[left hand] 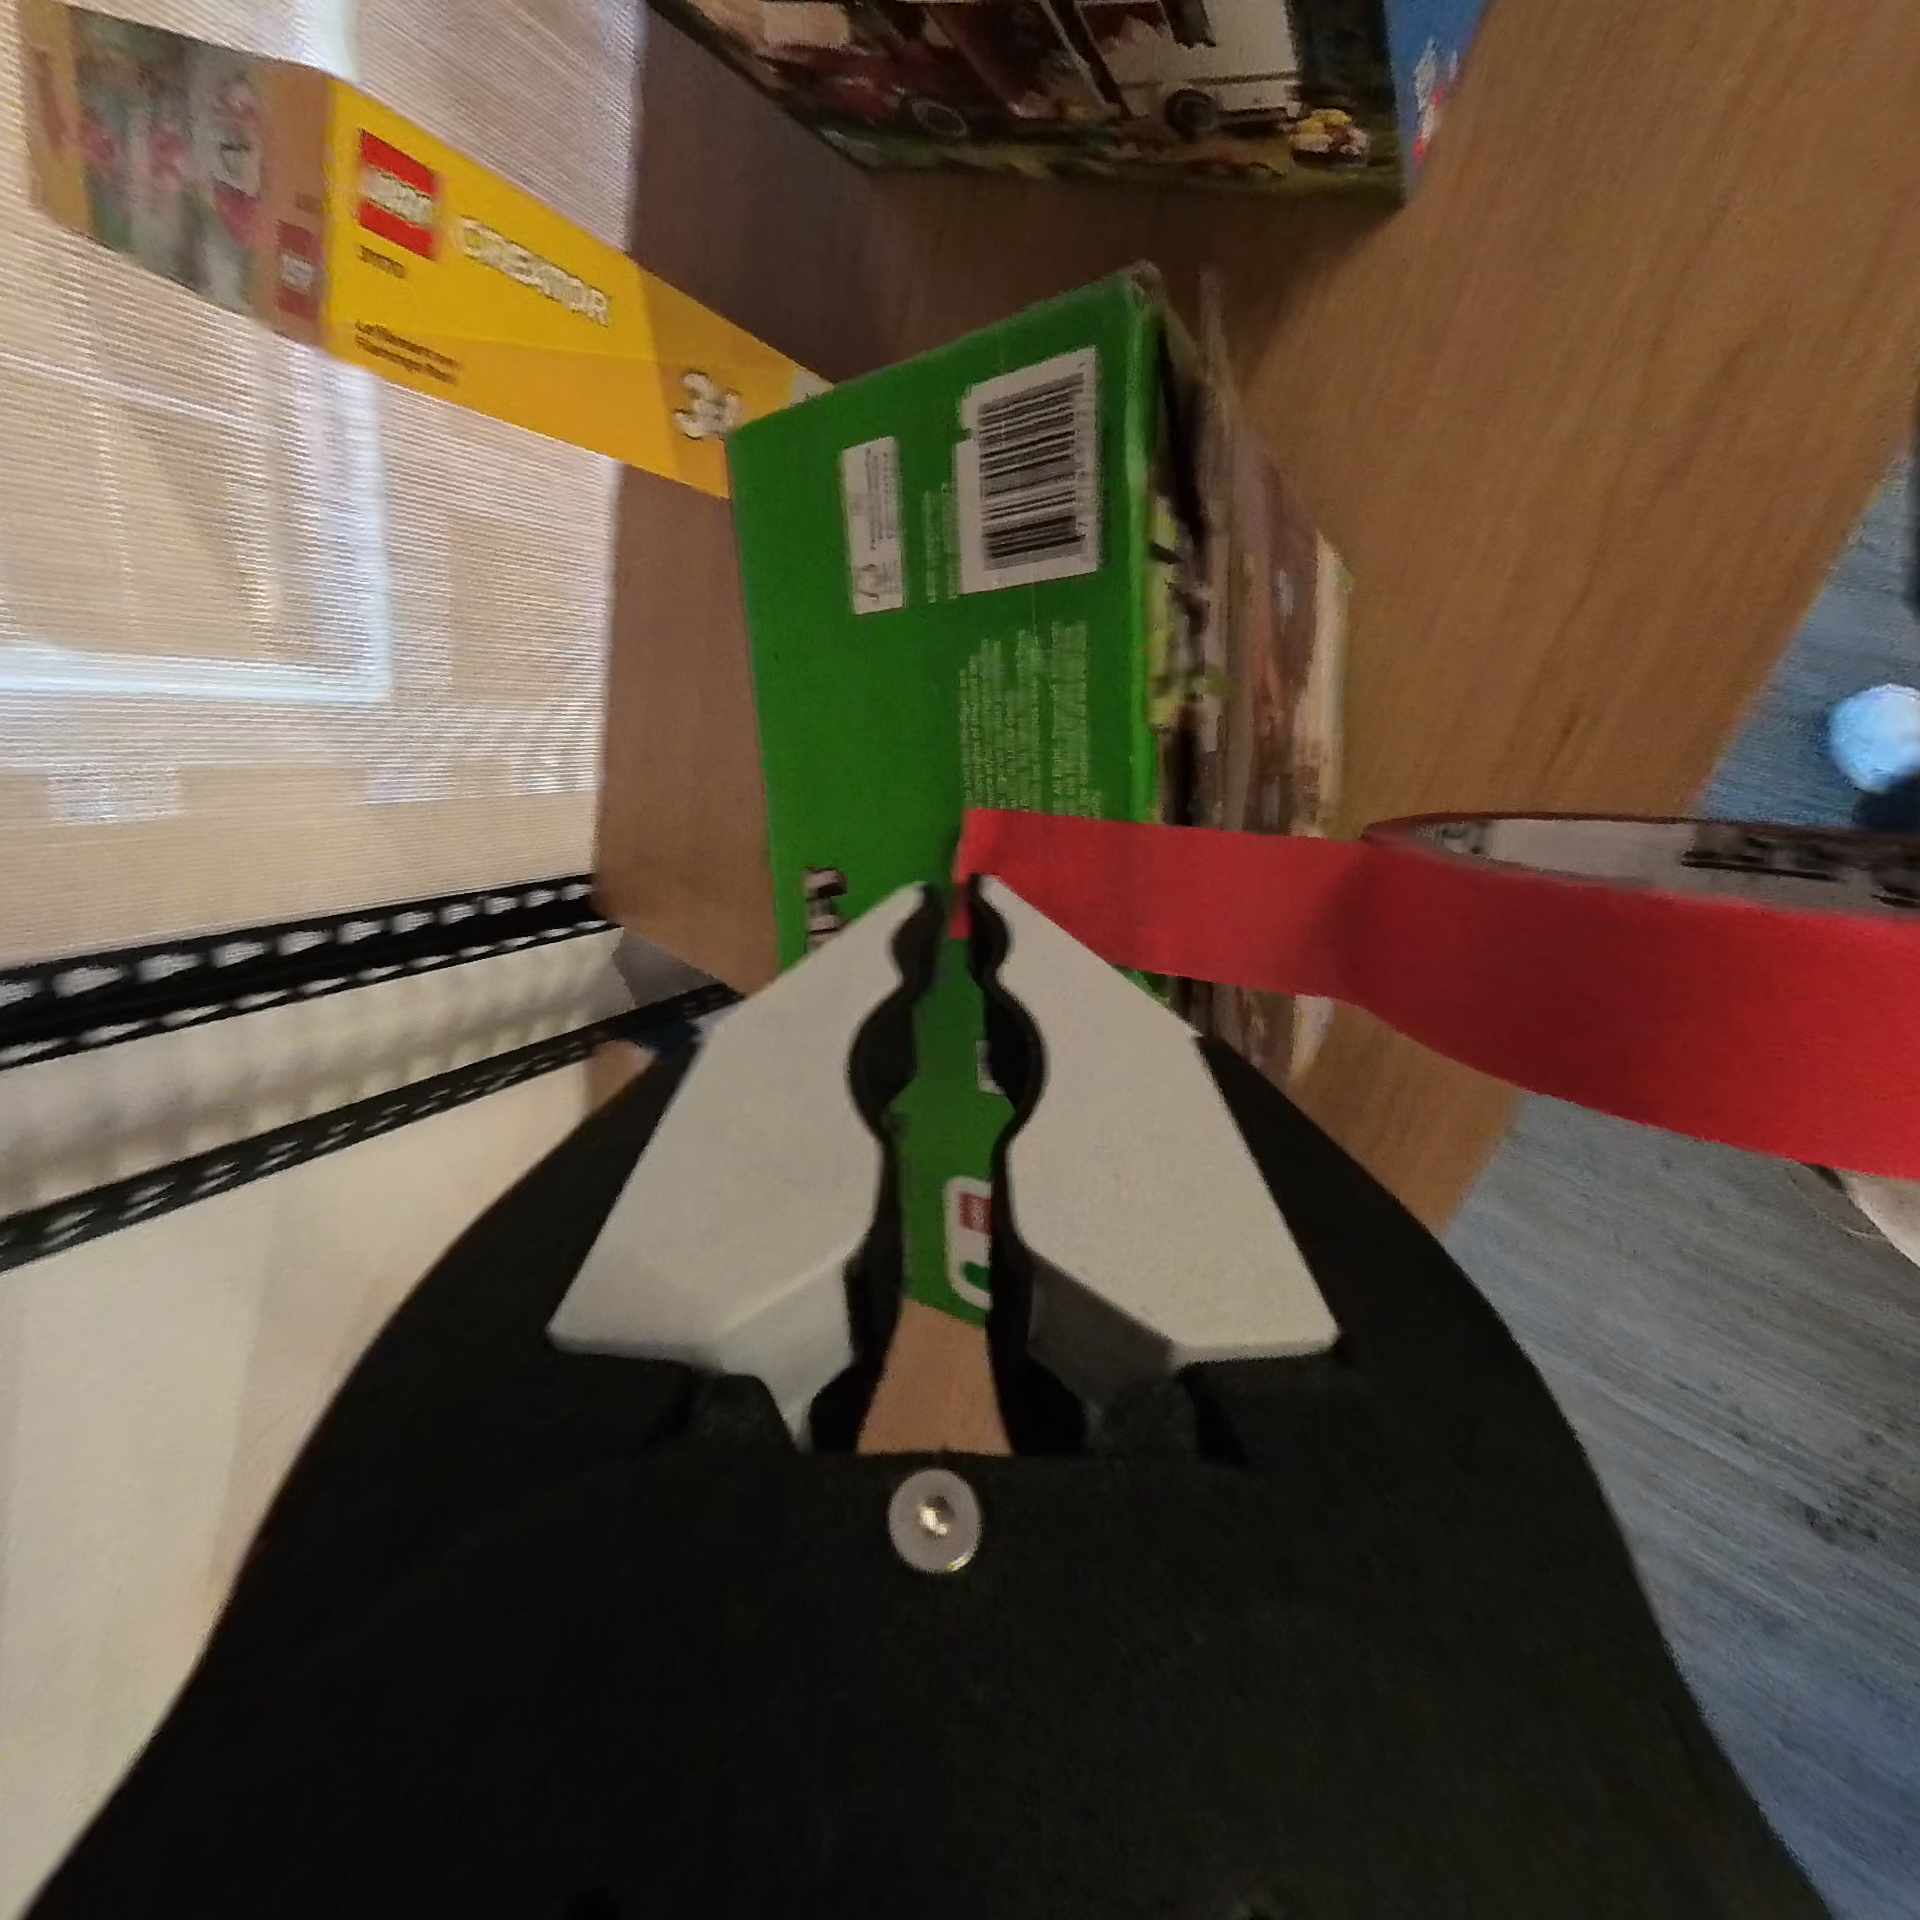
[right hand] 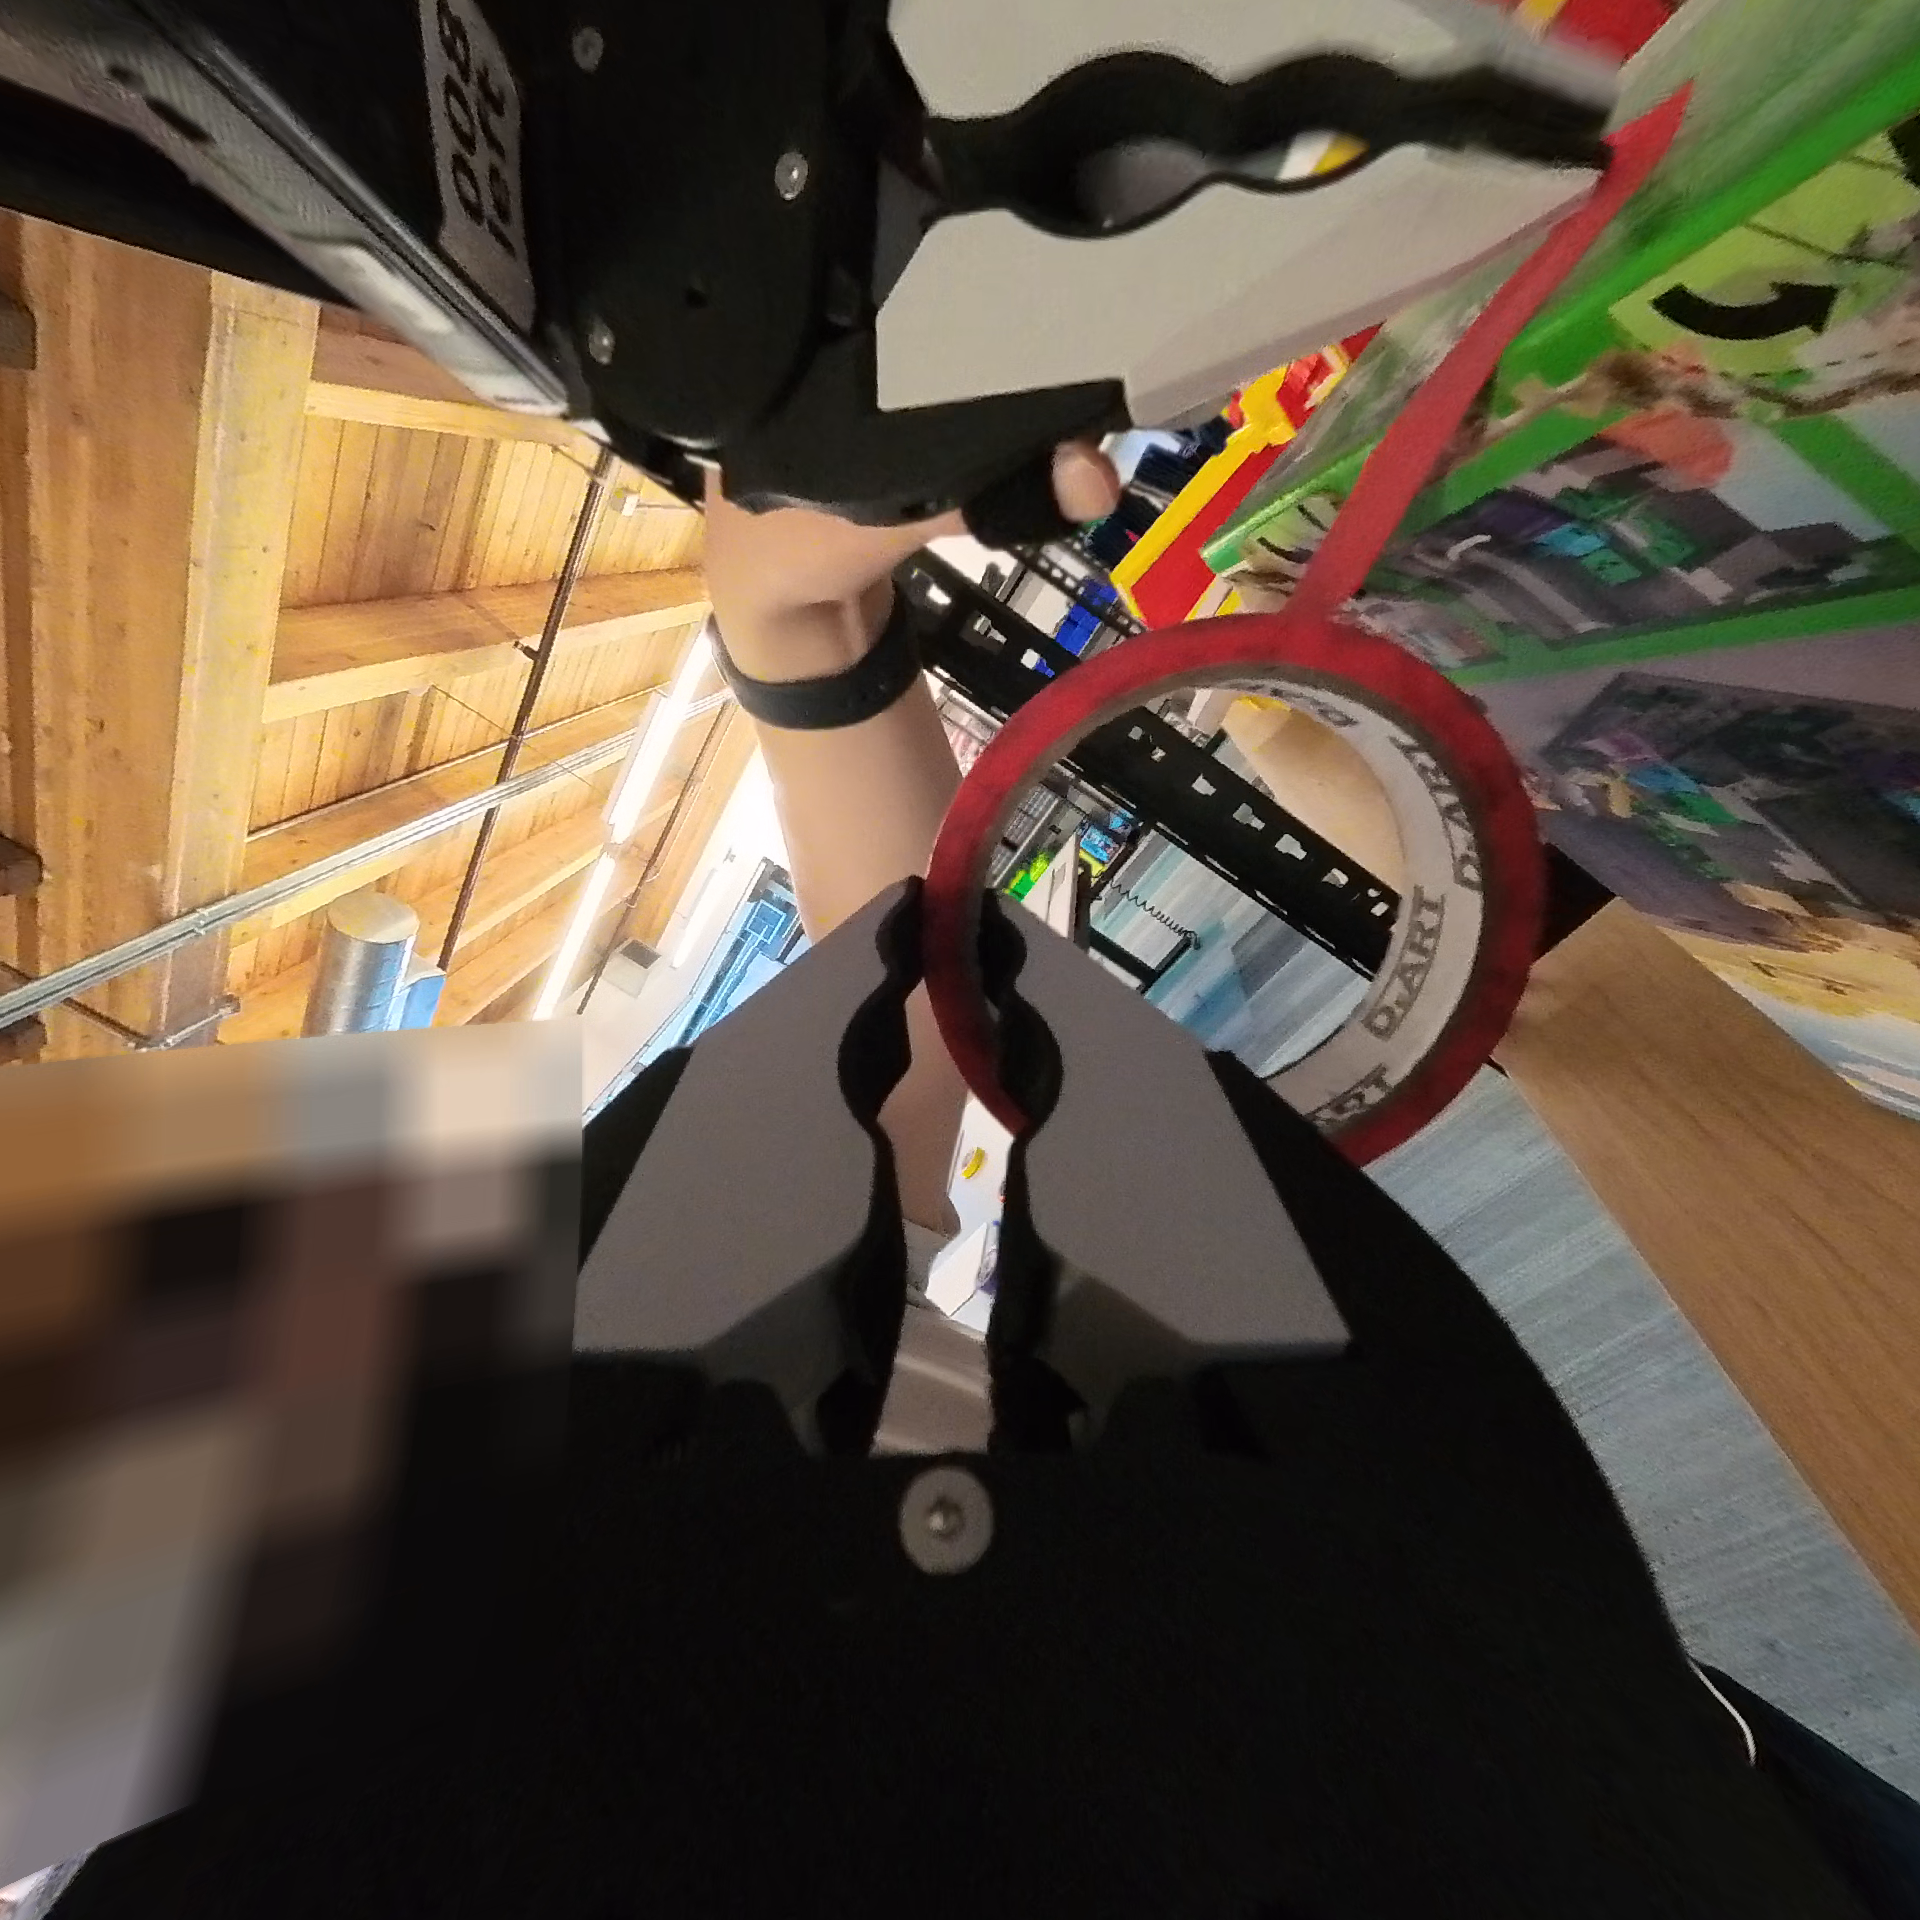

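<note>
Left wrist view: the left tool (left hand: 961, 902) is seen closed to a narrow slit on the free end of a red tape strip (left hand: 1164, 914), right in front of the end face of a green box (left hand: 935, 644). The strip is stretched taut across to the tape roll (left hand: 1621, 935) at the right edge. A yellow box (left hand: 499, 301) and another box (left hand: 1049, 83) are set farther off on the wooden bench (left hand: 1558, 436).

In the right wrist view, the right tool (right hand: 951, 914) is pinched onto the rim of the tape roll (right hand: 1226, 883) — one finger inside the ring, one outside. A length of tape is already pulled out; whether its end is stuck to the green box (right hand: 1662, 436) cannot be told, and the strip is uncut.
</note>
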Available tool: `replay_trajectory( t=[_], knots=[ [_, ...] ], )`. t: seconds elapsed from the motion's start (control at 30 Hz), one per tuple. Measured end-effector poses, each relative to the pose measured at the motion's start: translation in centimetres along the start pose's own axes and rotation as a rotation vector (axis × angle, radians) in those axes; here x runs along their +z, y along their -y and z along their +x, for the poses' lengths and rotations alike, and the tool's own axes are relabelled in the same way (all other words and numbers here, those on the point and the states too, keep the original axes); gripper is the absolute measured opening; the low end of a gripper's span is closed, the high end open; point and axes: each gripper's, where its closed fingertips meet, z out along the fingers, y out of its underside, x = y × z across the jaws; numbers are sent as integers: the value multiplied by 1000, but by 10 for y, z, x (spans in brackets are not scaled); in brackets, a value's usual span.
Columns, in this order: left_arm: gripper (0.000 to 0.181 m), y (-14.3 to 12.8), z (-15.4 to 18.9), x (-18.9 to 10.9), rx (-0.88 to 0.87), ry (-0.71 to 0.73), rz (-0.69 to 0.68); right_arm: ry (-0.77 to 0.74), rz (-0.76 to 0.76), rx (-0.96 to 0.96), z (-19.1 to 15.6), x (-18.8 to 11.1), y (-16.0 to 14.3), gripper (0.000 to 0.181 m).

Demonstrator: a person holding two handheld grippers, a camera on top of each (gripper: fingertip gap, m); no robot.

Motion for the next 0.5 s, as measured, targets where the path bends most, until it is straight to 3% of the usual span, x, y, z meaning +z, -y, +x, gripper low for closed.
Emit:
replay_trajectory(
  t=[0.03,0.07,0.33,0.5],
  knots=[
    [19,-1,-7,0,6,56,4,5,-1,2,0,0,0,7],
    [23,-3,-14,0,13,111,-1,8,-1,3,0,-1,0,7],
    [22,-4,-20,2,-3,195,35,24,-3,9,0,-1,2,6],
    [22,2,-23,3,3,329,90,30,-3,8,0,-1,2,6]
  ],
)
